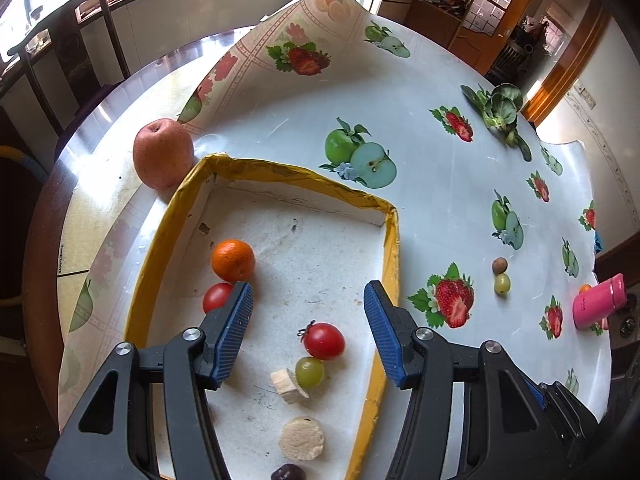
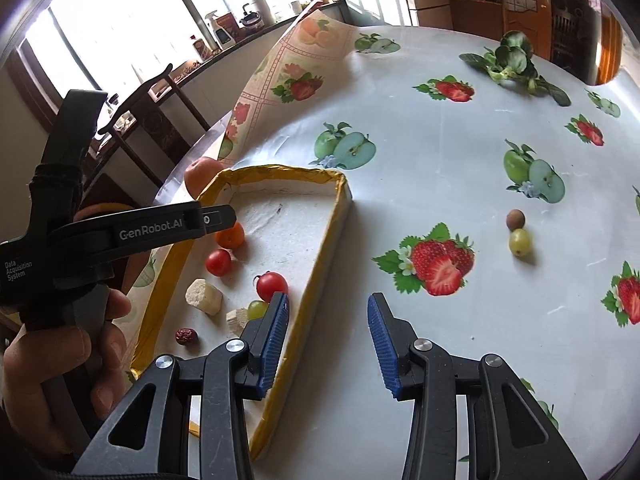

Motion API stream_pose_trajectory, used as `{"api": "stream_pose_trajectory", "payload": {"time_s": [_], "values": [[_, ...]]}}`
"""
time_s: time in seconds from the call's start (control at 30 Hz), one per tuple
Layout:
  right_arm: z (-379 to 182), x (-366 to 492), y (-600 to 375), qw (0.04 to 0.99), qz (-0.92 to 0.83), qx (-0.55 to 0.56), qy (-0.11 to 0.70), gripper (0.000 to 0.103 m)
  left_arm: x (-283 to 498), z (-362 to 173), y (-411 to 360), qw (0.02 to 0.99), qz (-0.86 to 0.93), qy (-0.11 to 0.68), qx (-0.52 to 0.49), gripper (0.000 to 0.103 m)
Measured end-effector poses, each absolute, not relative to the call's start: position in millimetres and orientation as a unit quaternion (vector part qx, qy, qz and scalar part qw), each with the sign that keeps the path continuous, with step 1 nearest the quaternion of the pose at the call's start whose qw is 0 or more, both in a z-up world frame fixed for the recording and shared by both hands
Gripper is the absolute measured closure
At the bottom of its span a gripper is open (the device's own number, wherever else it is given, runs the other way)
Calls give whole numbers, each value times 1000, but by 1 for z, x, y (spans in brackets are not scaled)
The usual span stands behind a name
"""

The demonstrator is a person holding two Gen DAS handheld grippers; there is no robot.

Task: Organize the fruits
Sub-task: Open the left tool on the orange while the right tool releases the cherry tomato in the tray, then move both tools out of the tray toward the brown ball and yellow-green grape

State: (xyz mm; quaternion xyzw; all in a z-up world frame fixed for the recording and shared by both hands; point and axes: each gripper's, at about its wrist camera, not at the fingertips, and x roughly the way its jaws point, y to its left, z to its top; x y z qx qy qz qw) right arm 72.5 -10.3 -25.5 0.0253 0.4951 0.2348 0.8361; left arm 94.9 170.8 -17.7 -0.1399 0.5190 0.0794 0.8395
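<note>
A white tray with a yellow rim holds an orange, two cherry tomatoes, a green grape, banana pieces and a dark red date. My left gripper hangs open above the tray, empty, just over the tomato and grape. My right gripper is open and empty too, above the tray's right wall. A brown longan and a second green grape lie on the cloth to its right. An apple sits outside the tray's far corner.
The fruit-print tablecloth covers a round table, with its far-left corner folded up. Leafy greens lie at the far right, and a pink bottle lies near the right edge. A hand grips the left tool's handle. A chair stands behind.
</note>
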Motion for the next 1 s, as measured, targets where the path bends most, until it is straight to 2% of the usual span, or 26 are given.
{"api": "stream_pose_trajectory", "payload": {"time_s": [0.5, 1.0], "values": [[-28, 68, -121, 852, 156, 74, 494, 59, 97, -6, 83, 847, 15, 521, -109, 47], [-56, 112, -132, 851, 144, 77, 499, 61, 117, -26, 57, 835, 5, 541, -103, 47]]}}
